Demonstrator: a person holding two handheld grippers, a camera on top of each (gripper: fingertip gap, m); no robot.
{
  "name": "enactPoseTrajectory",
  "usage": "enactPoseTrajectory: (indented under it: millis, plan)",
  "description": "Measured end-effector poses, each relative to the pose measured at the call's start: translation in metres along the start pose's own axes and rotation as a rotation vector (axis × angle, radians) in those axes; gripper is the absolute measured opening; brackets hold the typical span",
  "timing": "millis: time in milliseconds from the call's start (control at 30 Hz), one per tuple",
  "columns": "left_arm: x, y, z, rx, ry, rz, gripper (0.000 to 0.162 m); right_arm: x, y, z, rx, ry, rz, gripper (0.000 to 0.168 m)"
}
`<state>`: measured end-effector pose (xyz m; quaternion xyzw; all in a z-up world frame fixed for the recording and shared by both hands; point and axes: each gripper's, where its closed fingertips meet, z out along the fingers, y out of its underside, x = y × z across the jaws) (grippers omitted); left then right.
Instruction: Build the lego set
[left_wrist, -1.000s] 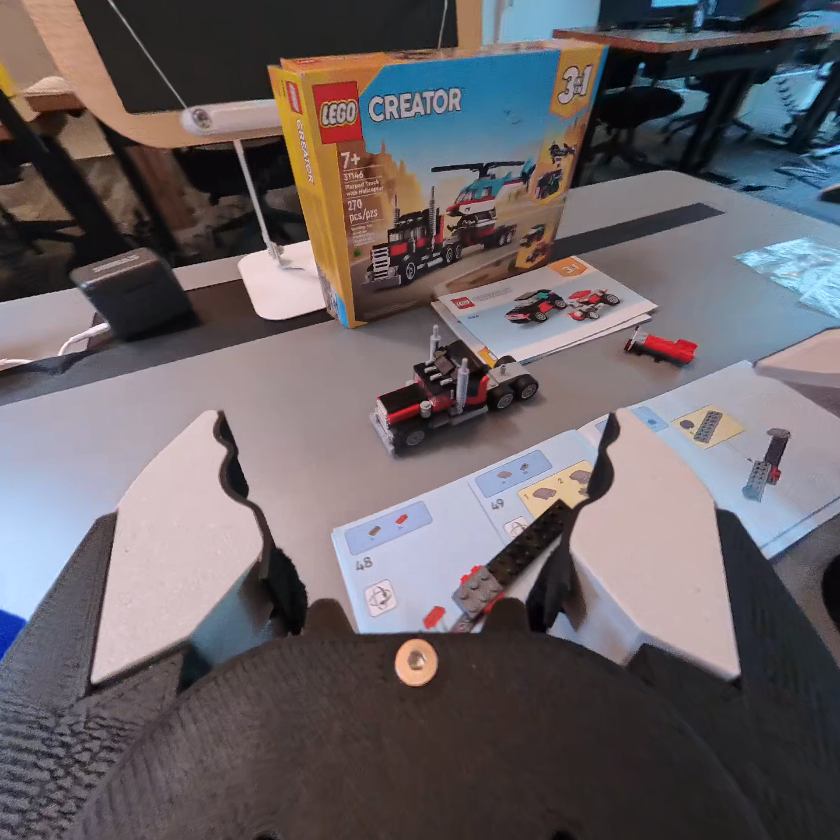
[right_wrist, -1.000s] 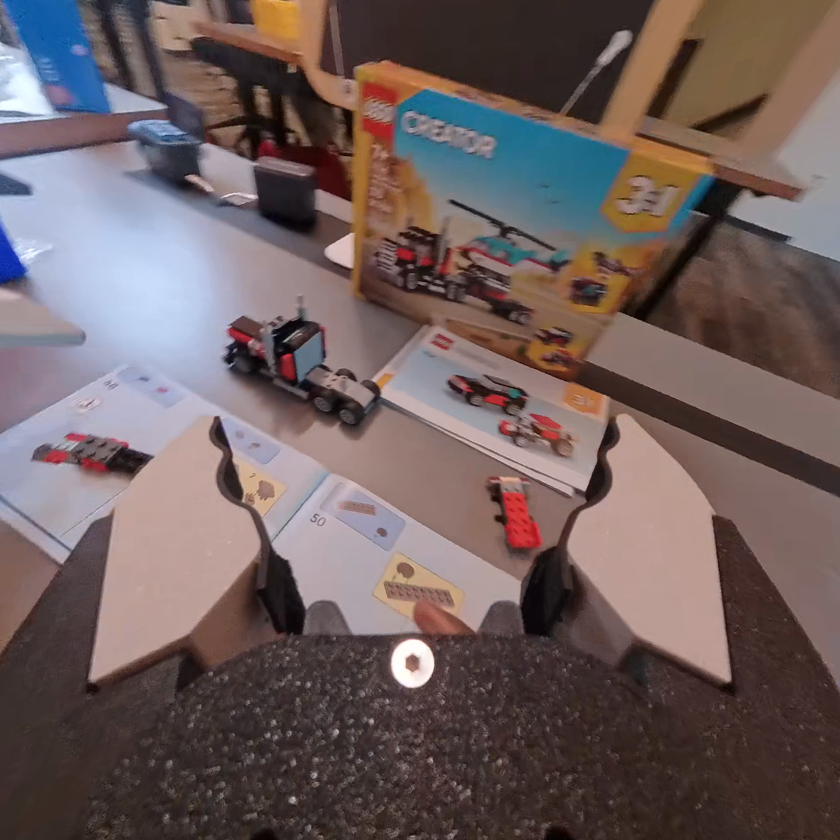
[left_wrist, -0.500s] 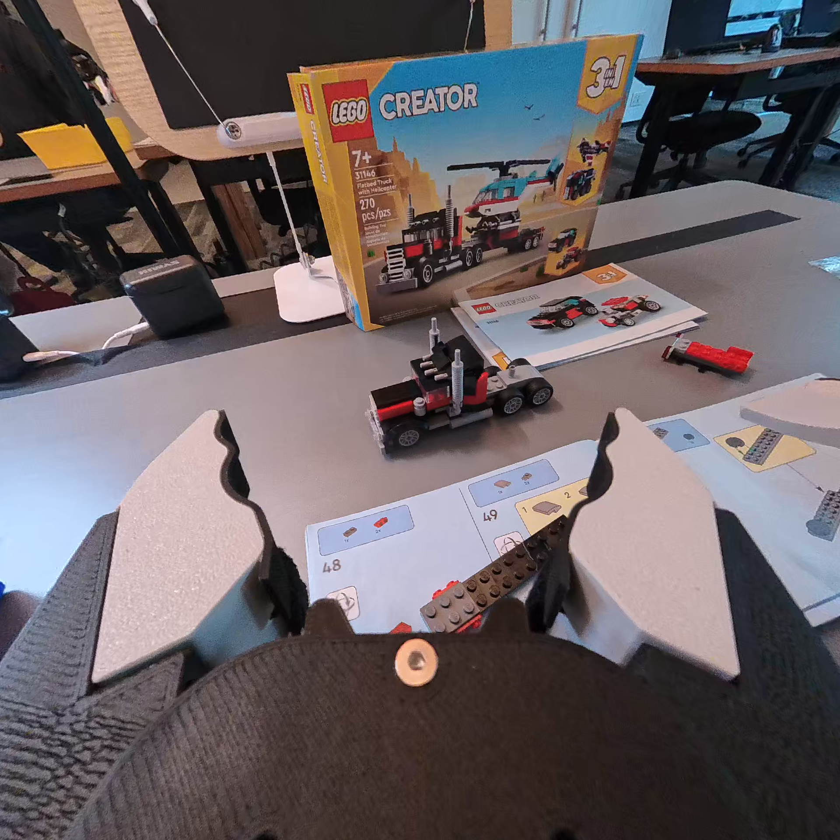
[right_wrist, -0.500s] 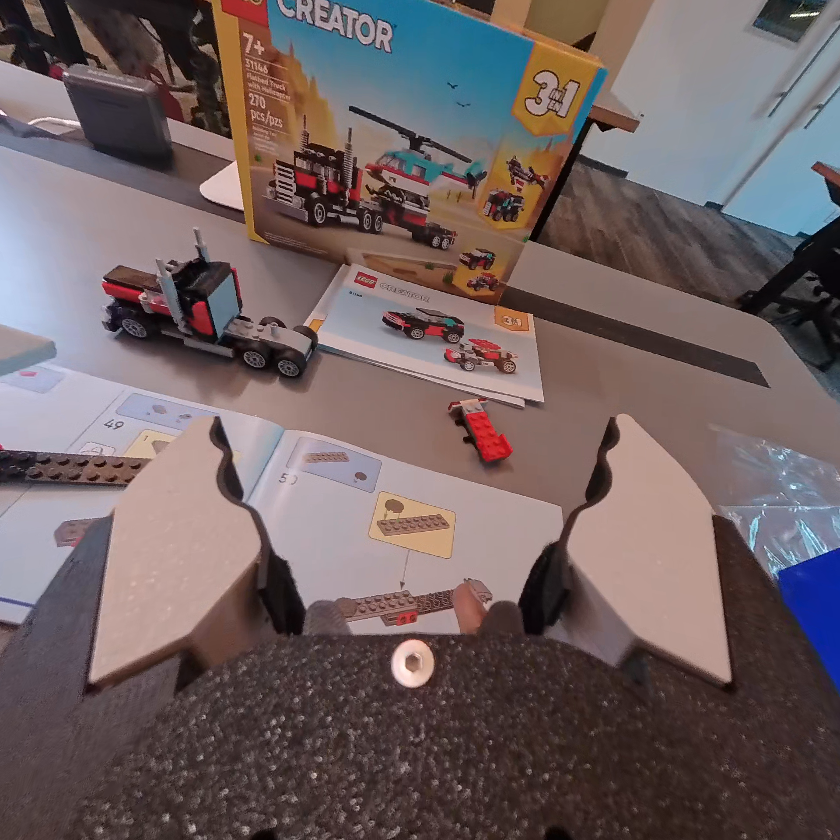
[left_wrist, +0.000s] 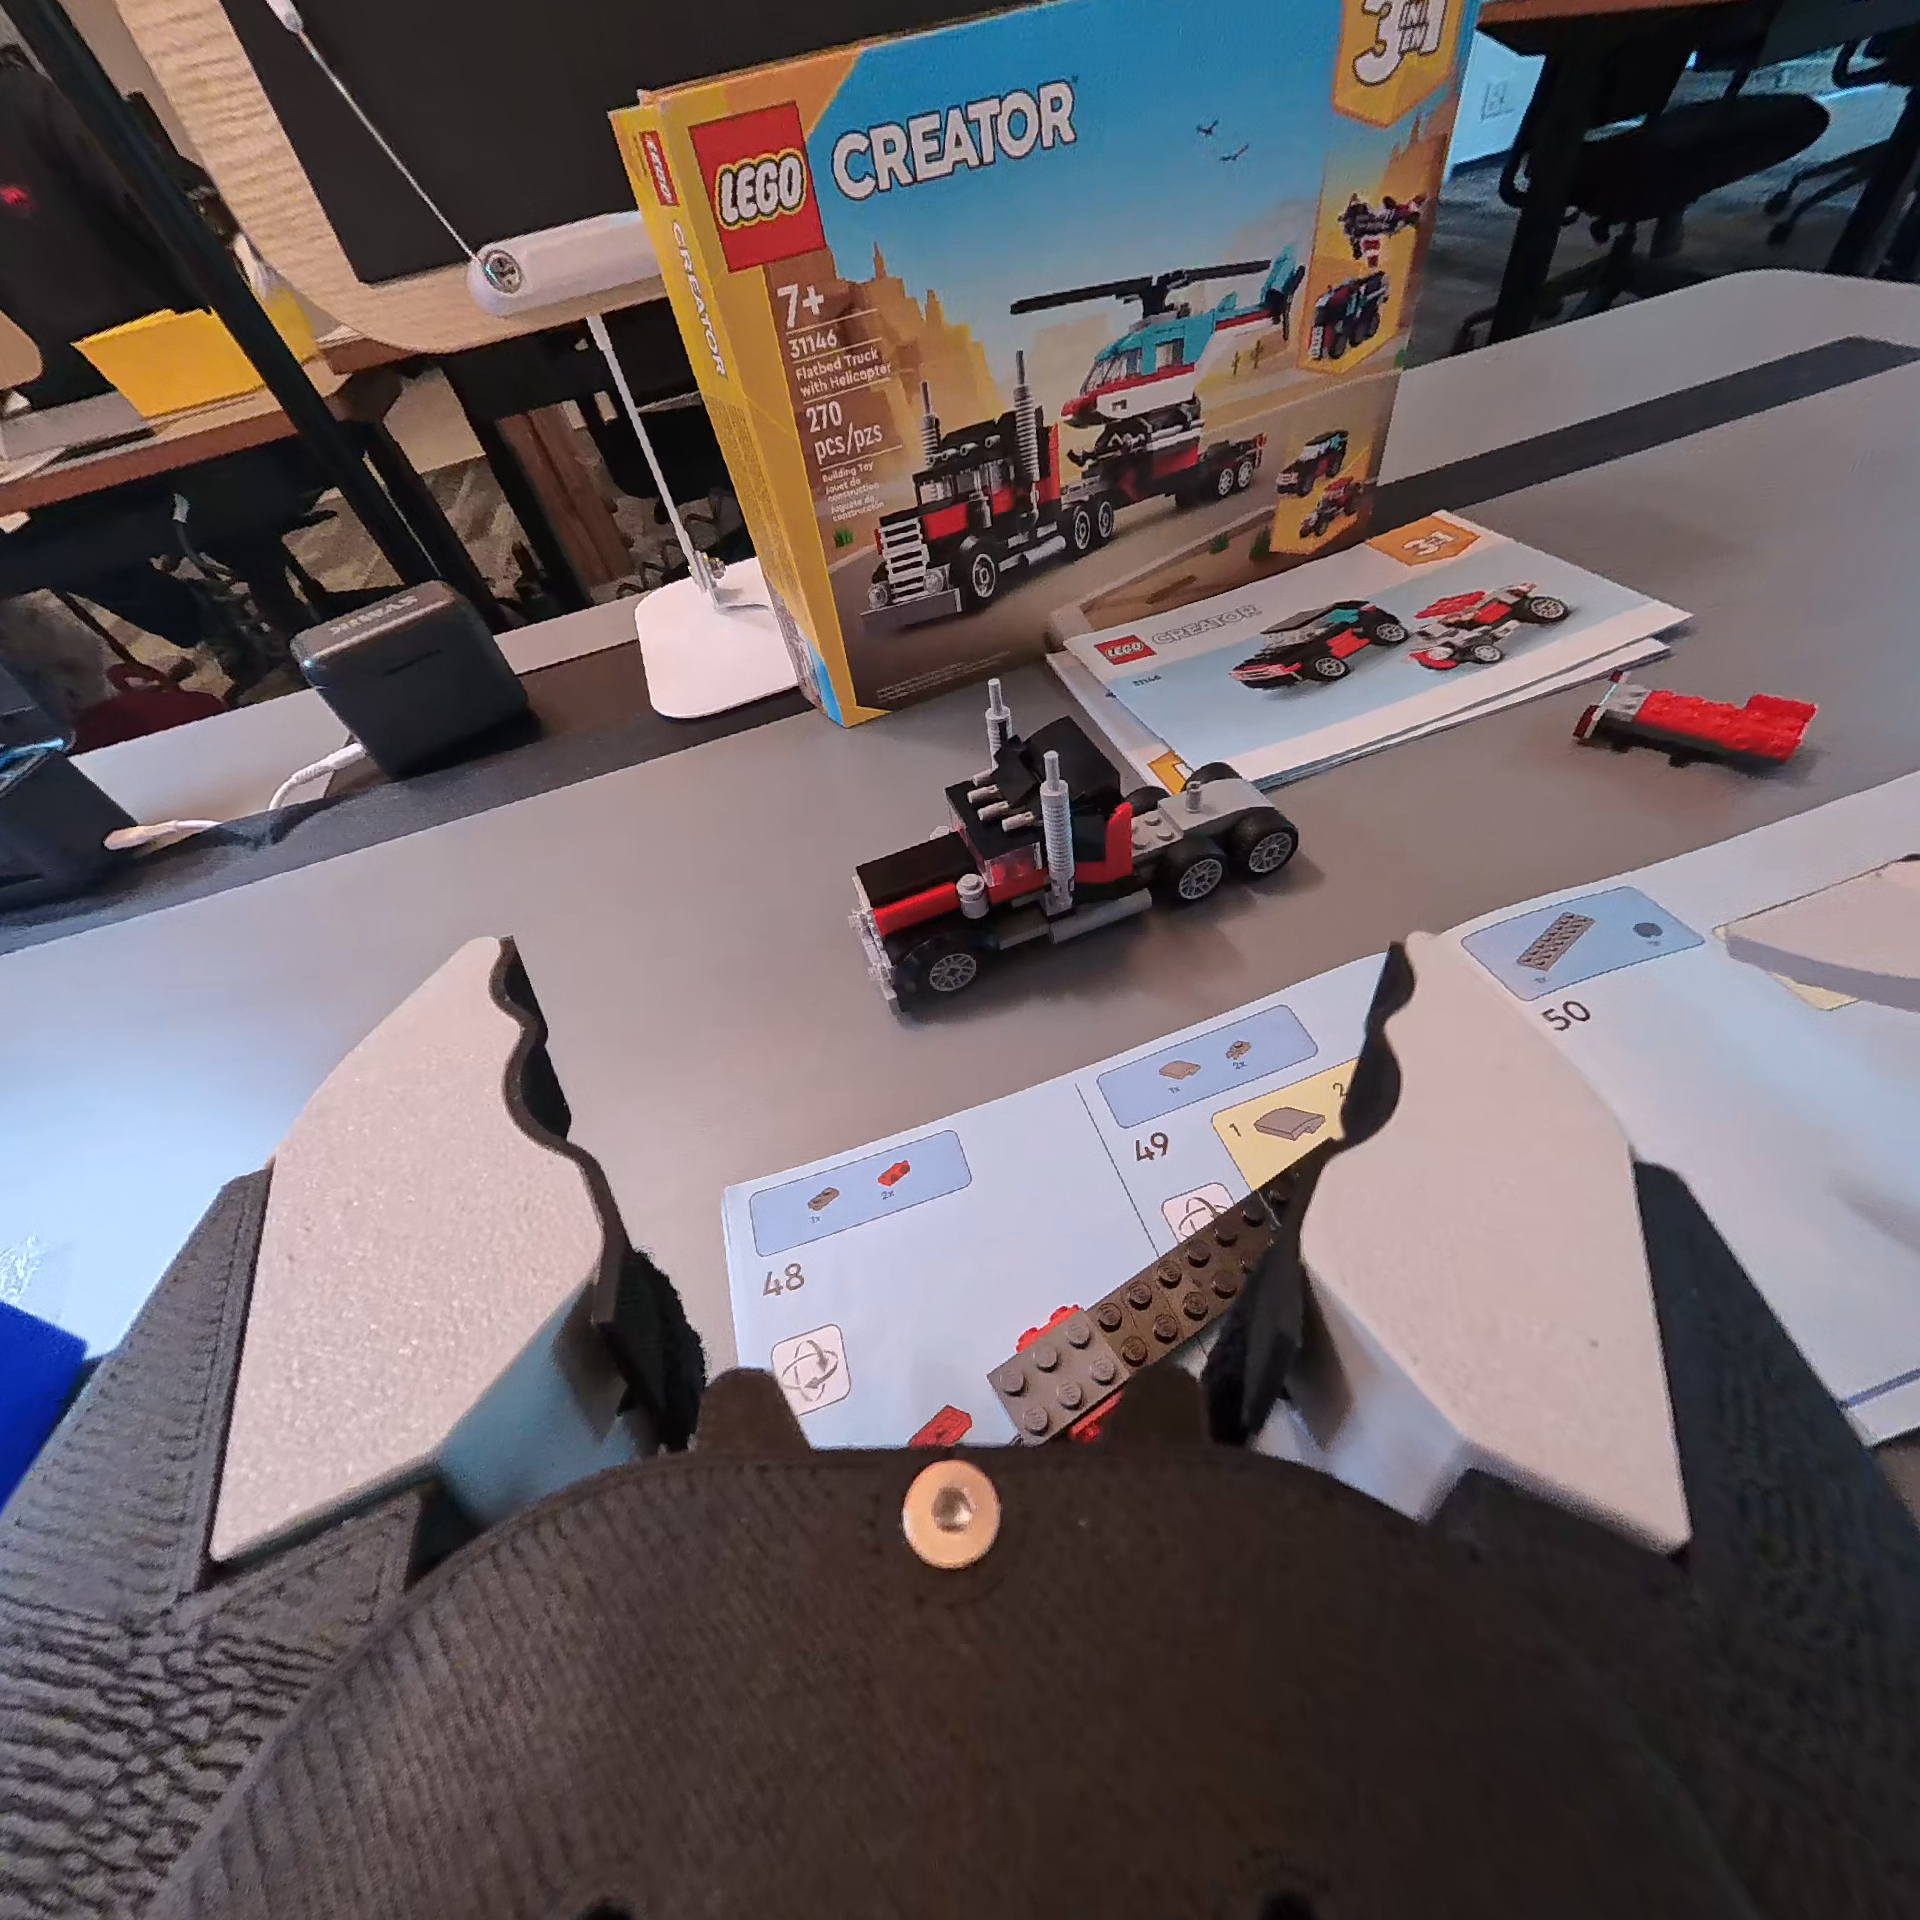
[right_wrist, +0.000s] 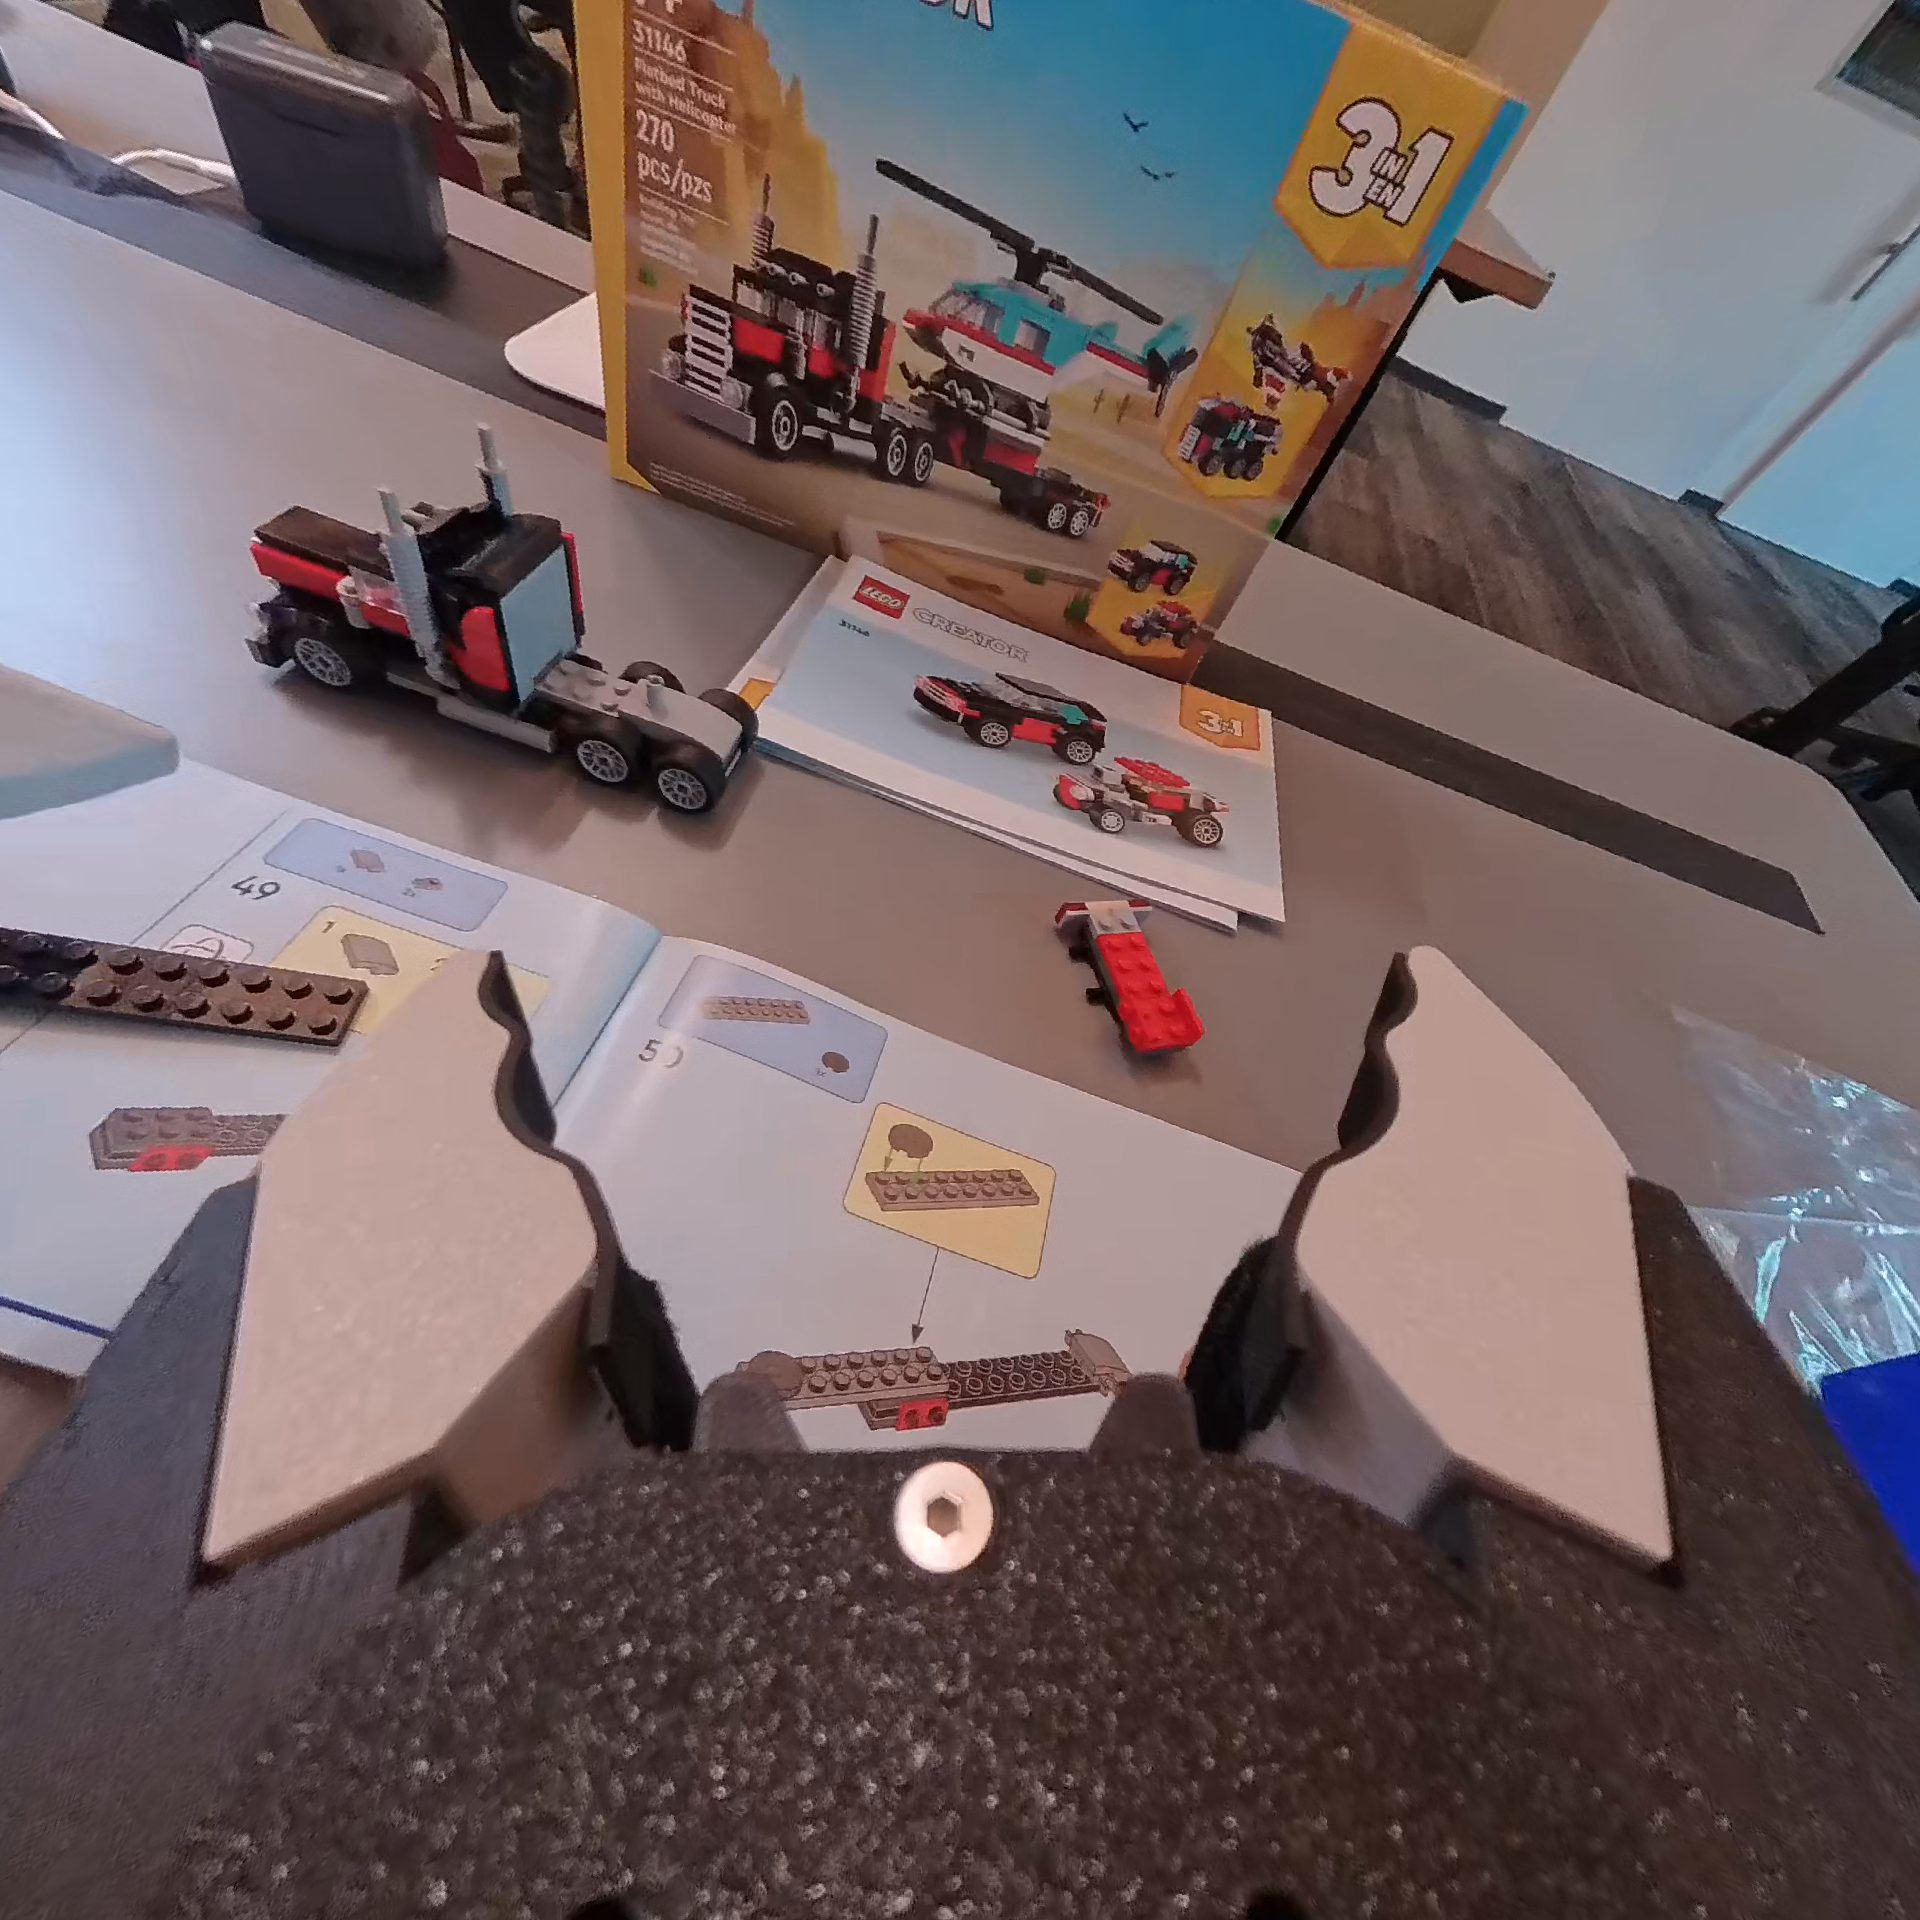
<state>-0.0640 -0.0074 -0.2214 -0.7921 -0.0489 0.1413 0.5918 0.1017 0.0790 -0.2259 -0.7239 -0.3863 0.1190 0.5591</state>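
Glossy moulded plastic is seen on the truck, printed cardboard on the box, smooth paper on the open manual, and a matt grey finish on the table.

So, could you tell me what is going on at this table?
A person holding two grippers is building a lego set. Both the left gripper and right gripper are open and empty above the open instruction booklet. A long black plate assembly lies on it; the finished truck cab stands beyond.
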Motion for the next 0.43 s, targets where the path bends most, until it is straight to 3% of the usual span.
enactPoseTrajectory:
  millis: [433]
  plan:
    - [0.006,-0.008,-0.003,0.047,0.010,0.018,0.144,0.006,-0.020,-0.009,0.154,-0.015,0.079,0.148]
